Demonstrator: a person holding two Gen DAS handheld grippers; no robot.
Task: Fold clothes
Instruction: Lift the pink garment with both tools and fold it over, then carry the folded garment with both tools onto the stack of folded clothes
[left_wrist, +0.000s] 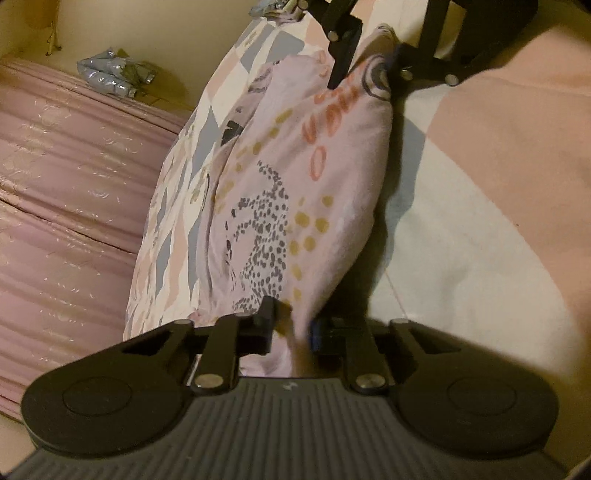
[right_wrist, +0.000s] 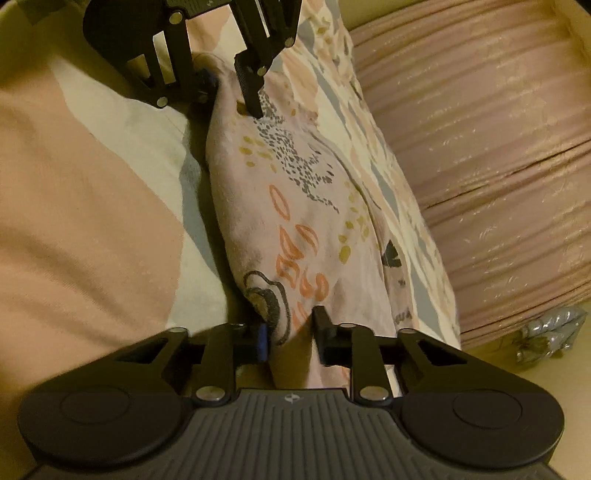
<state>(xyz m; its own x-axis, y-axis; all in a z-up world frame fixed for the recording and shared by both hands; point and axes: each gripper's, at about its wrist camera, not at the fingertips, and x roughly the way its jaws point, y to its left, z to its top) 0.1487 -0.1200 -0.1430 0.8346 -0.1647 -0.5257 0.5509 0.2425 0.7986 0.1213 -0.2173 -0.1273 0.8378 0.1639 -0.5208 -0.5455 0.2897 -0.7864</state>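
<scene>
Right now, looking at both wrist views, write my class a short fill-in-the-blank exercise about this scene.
1. Both grippers hold the same patterned ____.
2. The left gripper and right gripper grip it at ____ ends.
3. Beyond the bedsheet hangs a pleated ____ bed skirt.

Missing words: garment; opposite; pink

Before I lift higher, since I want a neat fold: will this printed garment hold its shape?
Probably not. The printed garment sags between the left gripper and right gripper, so it looks floppy. It seems thin and light, and likely to swing.
</scene>
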